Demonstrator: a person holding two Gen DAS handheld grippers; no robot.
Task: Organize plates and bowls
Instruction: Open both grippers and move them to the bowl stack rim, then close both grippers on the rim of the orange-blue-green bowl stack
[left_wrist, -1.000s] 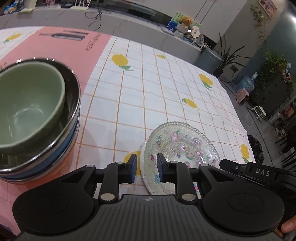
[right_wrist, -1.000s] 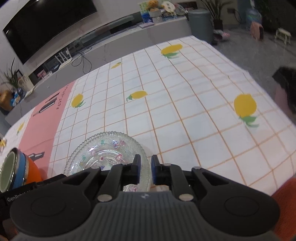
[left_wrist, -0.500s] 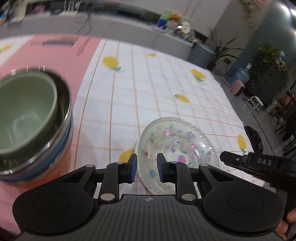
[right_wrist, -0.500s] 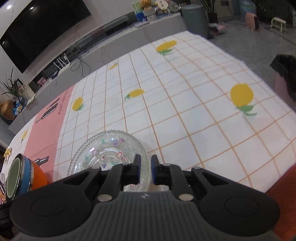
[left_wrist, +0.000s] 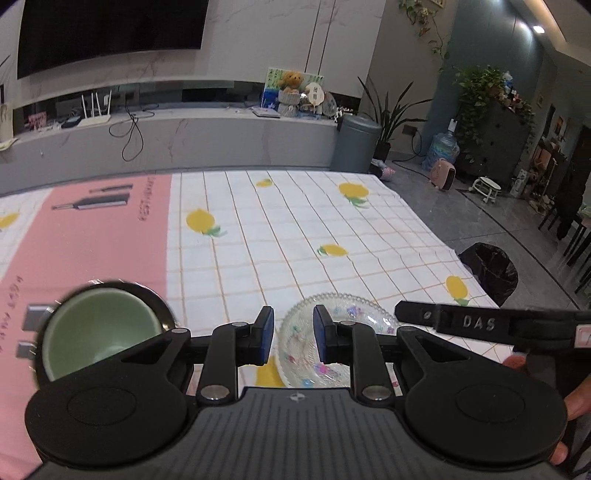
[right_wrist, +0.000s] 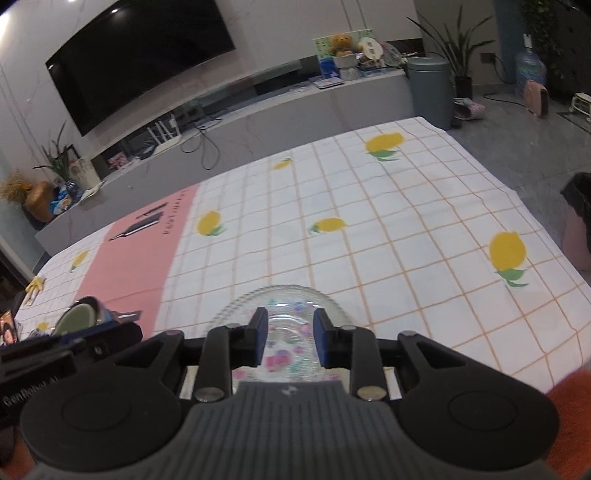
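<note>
The right gripper (right_wrist: 289, 335) has just been opening, empty, above the glass plate (right_wrist: 284, 295) it frees; the left gripper (left_wrist: 293, 334) hovers part-open, empty; stacked bowls (left_wrist: 98, 332) sit left.

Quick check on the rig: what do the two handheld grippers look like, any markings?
Both the left gripper and right gripper are matte black, with ribbed grey bodies, round side discs and blue-padded fingers. White lettering "DAS" marks the right one's side, "GenRobot" the left one's.

I read "DAS" on the right gripper (left_wrist: 476, 323) at my four o'clock; "GenRobot" on the left gripper (right_wrist: 26, 397) at eight o'clock. The print on the pink cloth (left_wrist: 92, 236) is too blurred.
</note>
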